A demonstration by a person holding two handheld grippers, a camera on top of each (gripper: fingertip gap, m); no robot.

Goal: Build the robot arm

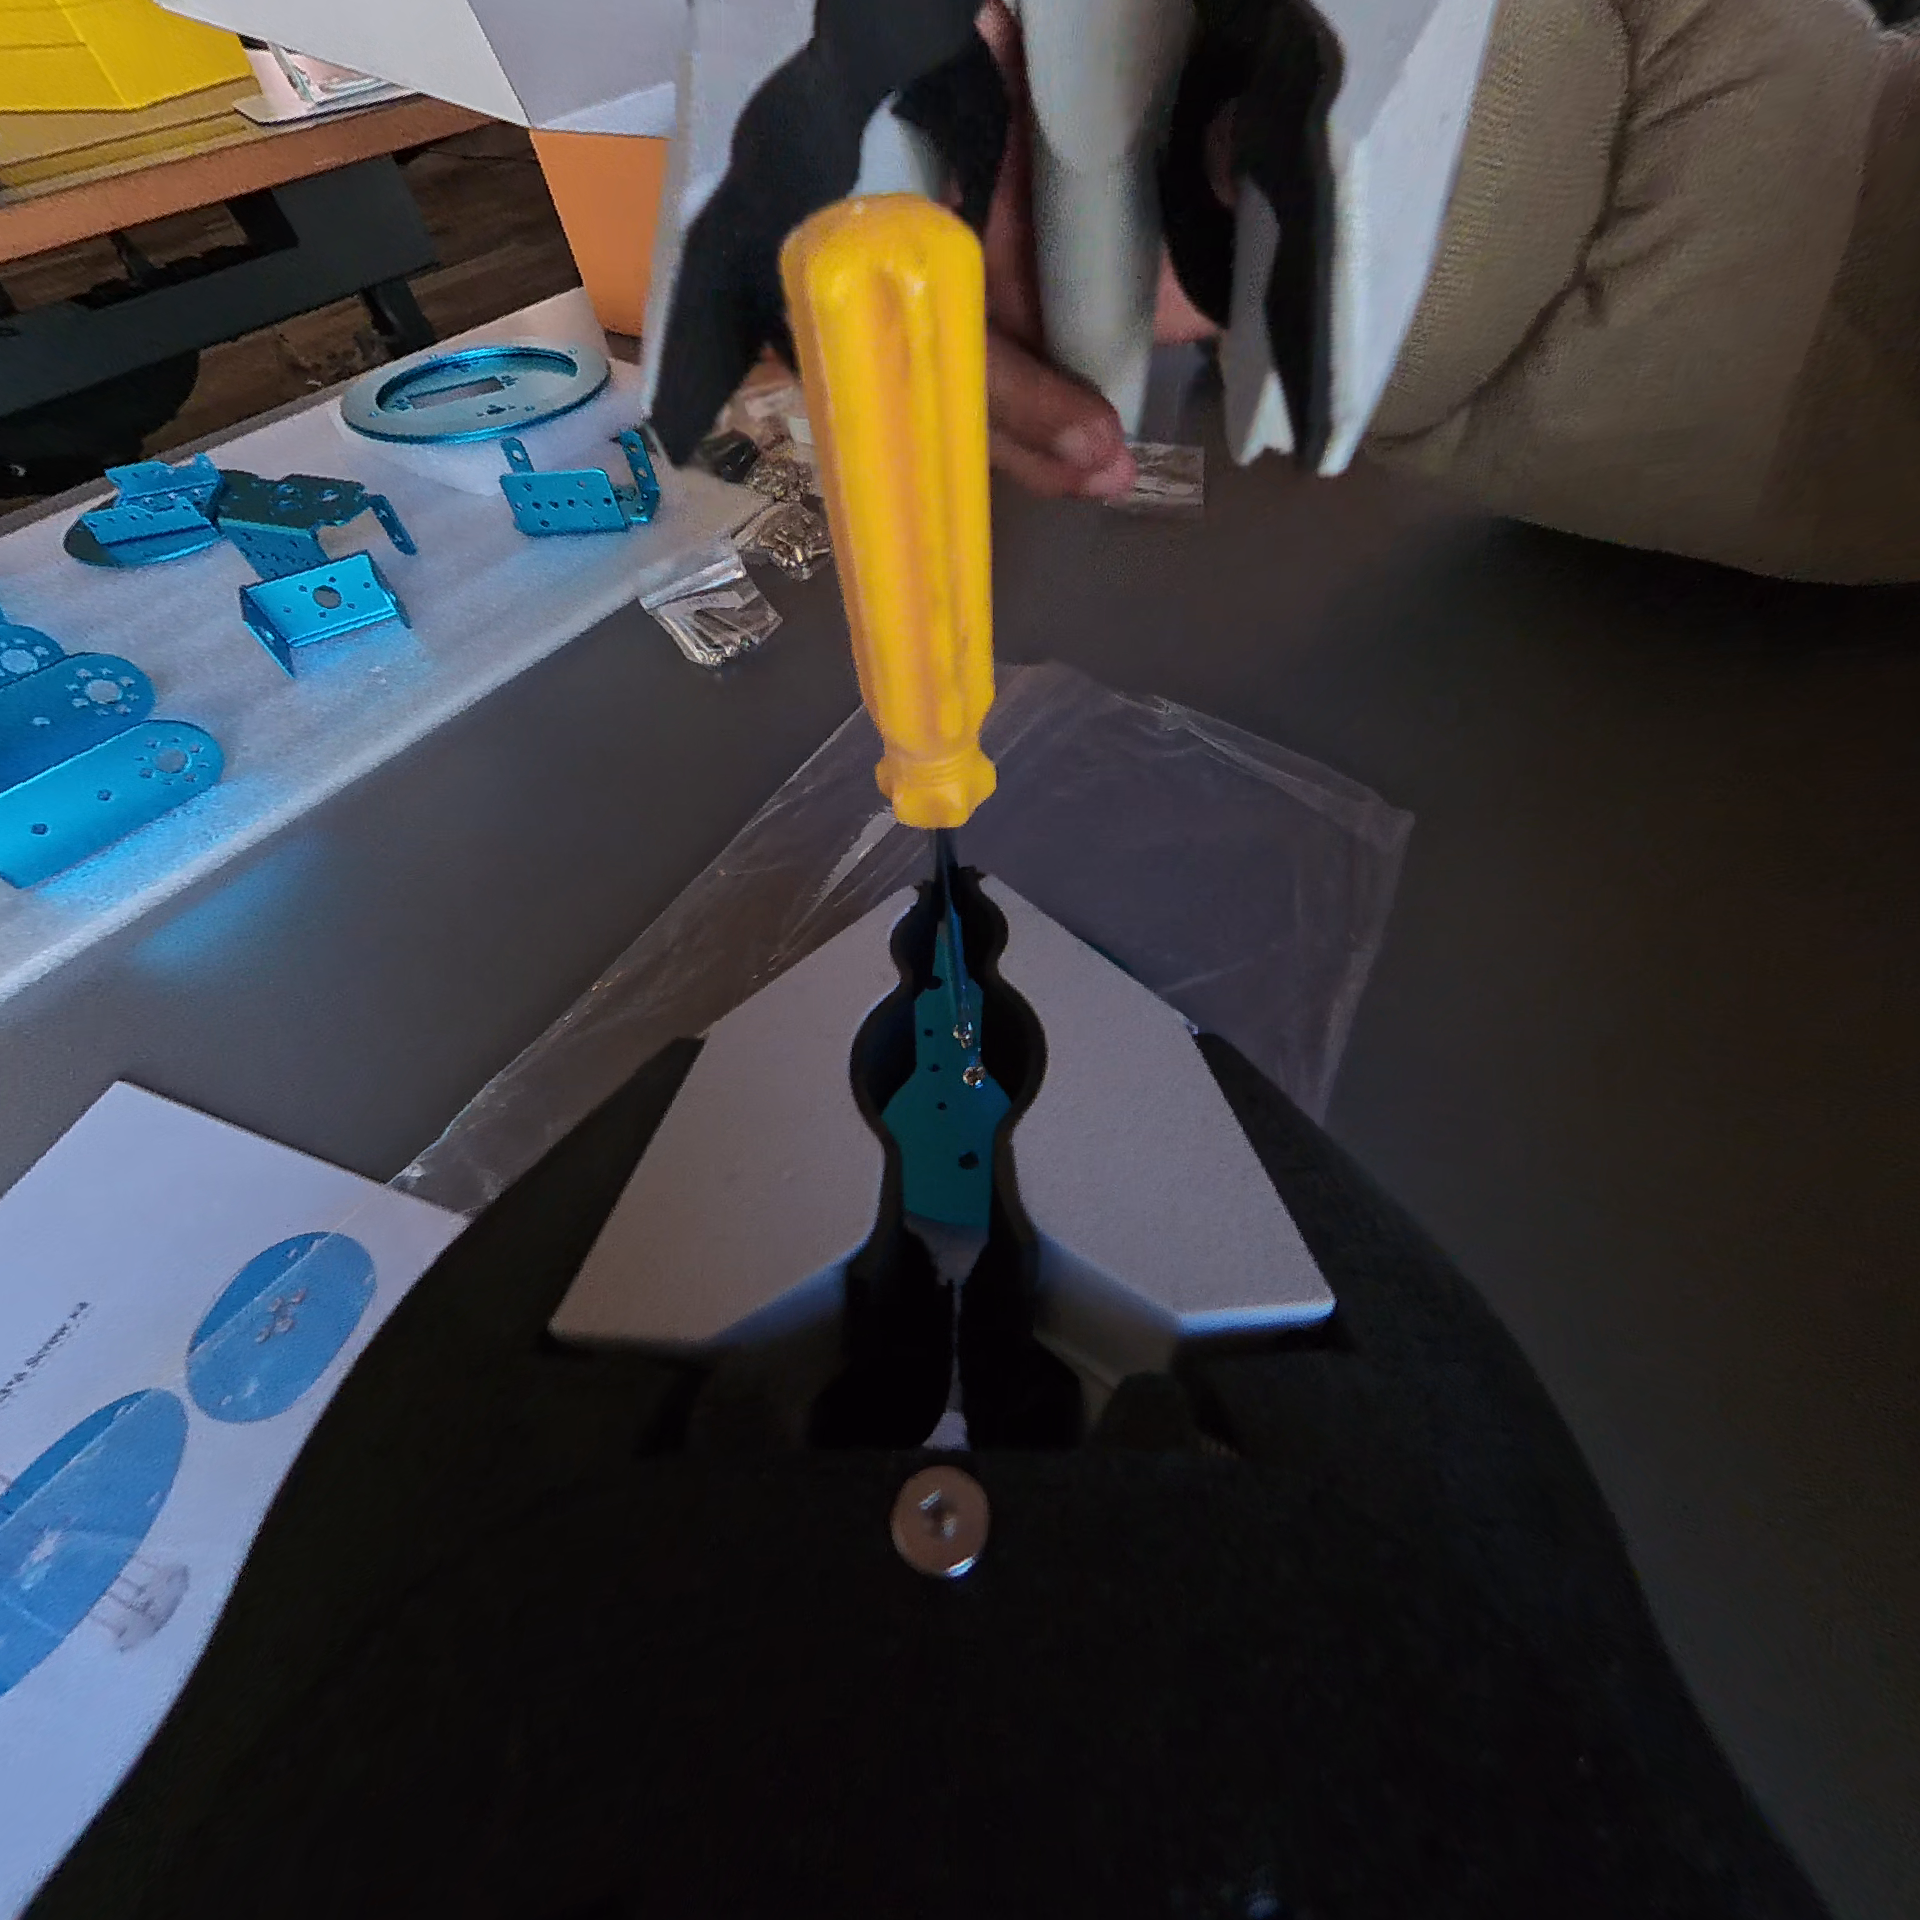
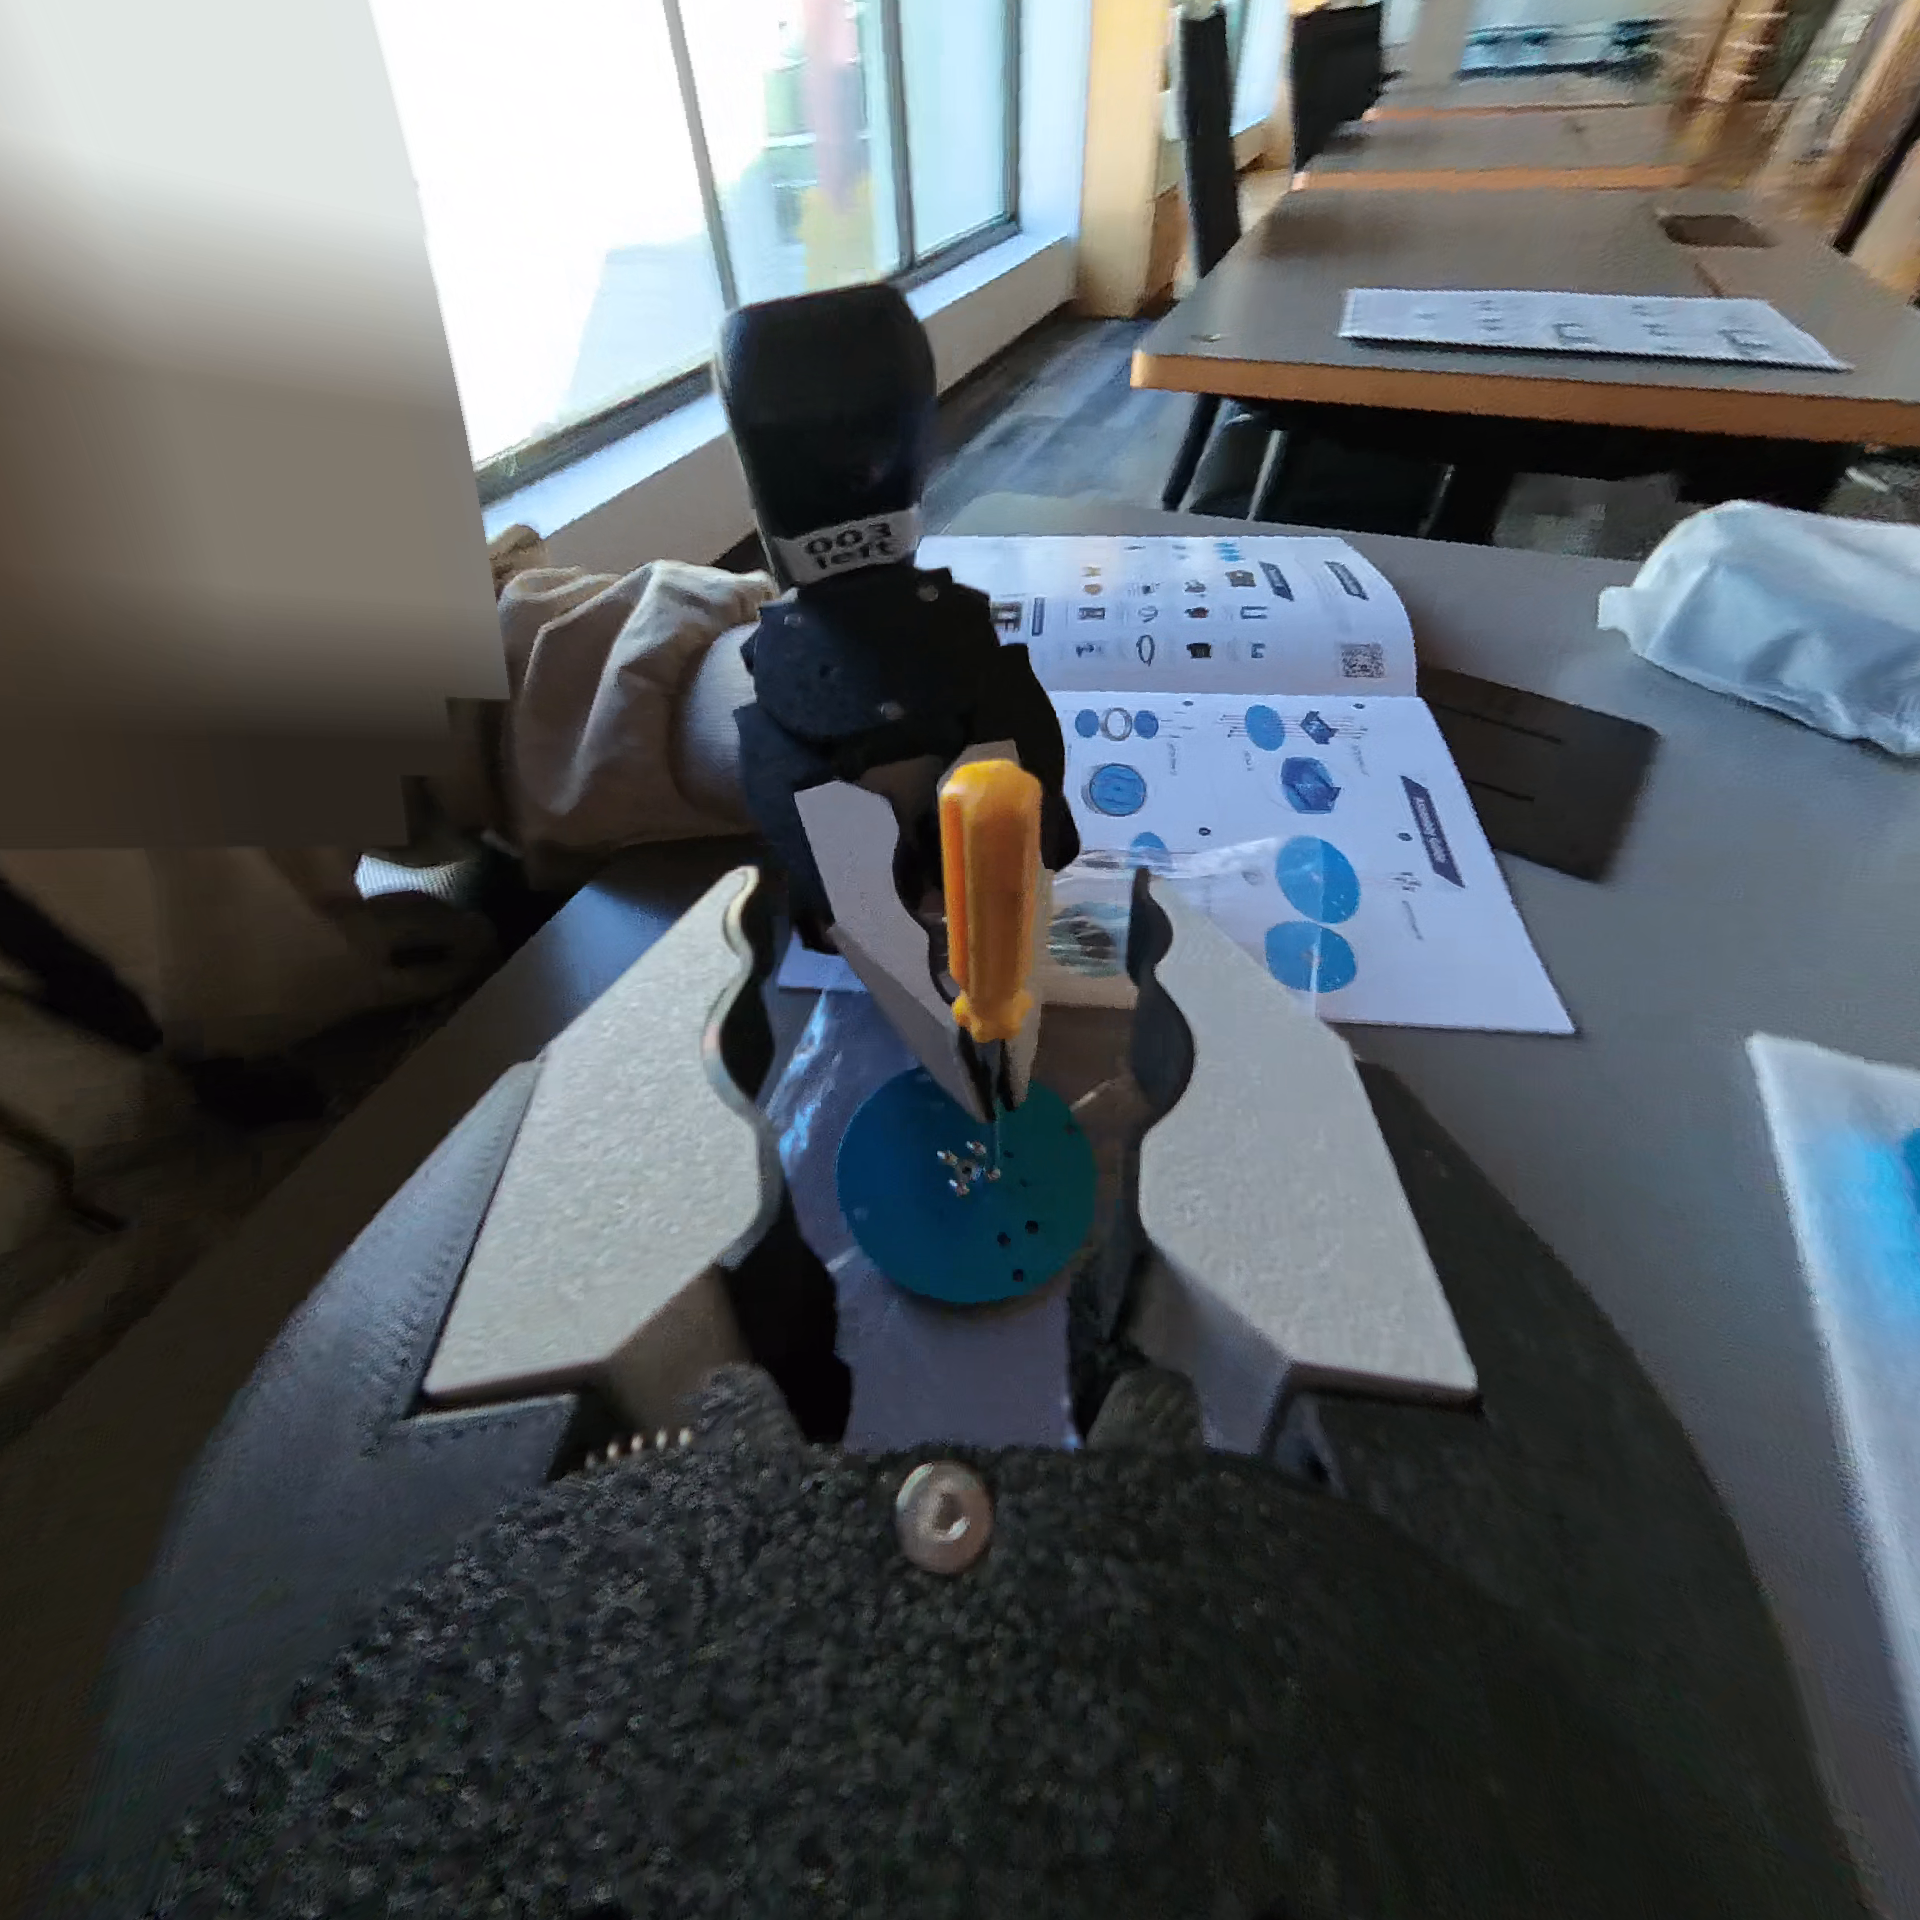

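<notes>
L gripper (image 2: pixel 997 1091) clamped on screwdriver (image 2: pixel 987 894) shank, tip down on blue disc (image 2: pixel 966 1216).
R gripper (image 2: pixel 951 1049) jaws apart, straddling disc at 3 and 9 o'clock, not touching. Screws (image 2: pixel 966 1169) near disc centre; manual (image 2: pixel 1299 831) at 1 o'clock. Judgement: keep shaft upright, press lightly, steady disc w/ R before turning.

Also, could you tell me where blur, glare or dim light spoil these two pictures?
Left wrist view: dim foreground, the far gripper smeared by motion, the screwdriver handle soft, straight edges bowed by the wide lens. Right wrist view: the windows blown out by daylight, the far tables blurred, the blue disc fairly sharp.
</notes>
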